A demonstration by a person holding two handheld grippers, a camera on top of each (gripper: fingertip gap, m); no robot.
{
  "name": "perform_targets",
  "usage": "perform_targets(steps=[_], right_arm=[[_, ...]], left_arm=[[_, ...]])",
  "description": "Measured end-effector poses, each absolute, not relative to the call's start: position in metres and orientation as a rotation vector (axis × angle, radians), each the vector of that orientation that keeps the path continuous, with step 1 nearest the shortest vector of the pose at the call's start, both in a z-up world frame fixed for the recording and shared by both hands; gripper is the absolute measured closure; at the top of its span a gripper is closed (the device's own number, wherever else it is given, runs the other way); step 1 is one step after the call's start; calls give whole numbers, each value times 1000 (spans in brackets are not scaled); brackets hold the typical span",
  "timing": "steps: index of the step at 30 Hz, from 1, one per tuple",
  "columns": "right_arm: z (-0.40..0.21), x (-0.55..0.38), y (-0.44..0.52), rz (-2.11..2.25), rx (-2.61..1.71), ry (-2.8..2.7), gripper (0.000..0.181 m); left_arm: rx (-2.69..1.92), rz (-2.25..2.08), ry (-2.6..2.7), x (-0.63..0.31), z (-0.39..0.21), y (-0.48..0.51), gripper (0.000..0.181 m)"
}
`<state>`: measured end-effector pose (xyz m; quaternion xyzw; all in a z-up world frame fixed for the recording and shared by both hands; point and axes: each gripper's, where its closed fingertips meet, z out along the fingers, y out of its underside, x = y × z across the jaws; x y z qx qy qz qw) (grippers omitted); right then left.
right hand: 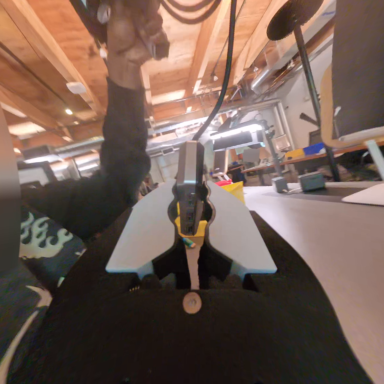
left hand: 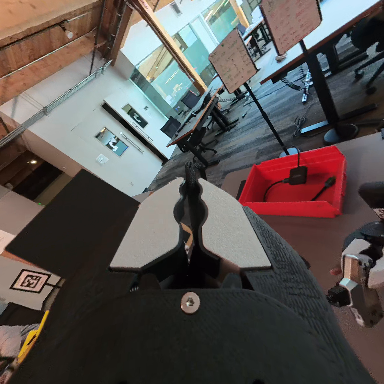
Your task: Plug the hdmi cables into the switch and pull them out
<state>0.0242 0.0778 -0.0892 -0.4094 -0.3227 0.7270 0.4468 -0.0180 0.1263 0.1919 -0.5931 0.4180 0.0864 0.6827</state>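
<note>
1. Setting: an open workshop with exposed timber ceiling beams; a grey surface (left hand: 311, 249) carries a red bin (left hand: 291, 205), the landmark for what follows.
2. Left claw (left hand: 192, 185): raised on the near side of the red bin, its two fingers closed on a black braided HDMI cable (left hand: 190, 172), whose end protrudes just past the tips. Whether this is the plug end cannot be told.
3. Right claw (right hand: 190, 195): lifted off the surface, clamped on the HDMI switch (right hand: 190, 180), a slim dark box held edge-on; one lead (right hand: 222, 83) rises from its top.
4. Inside the red bin: one second small black box (left hand: 298, 175) with a lead attached, and one loose black cable (left hand: 324, 187) lying beside it.
5. Count: two claws, two box units, three ports visible on the held switch's edge, one bin.
6. Step in hand, as judged: bringing cable to switch for insertion. To do it well, the port edge should face the left claw, the plug be aligned square with one port and flat side matched, and the push run straight along the port axis while the right claw braces.
</note>
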Motion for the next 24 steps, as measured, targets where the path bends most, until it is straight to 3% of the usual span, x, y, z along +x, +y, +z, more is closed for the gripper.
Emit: perform_targets(steps=[6,11,13,16,24], right_arm=[[-96,25,95,2100,-1157,-632,160],[-98,29,107,2161,-1189,-523,158],[-101,30,115,2167,-1219,-466,160],[-104,30,122,2154,-1243,-422,160],[-102,26,120,2117,-1247,-354,160]], left_arm=[[-1472,163,980,-32,97,160,168],[-1490,77,882,-42,56,147,77],[-1441,65,820,-42,49,124,60],[-1298,20,638,-36,33,80,66],[-1260,-577,63,-15,-85,-6,109]])
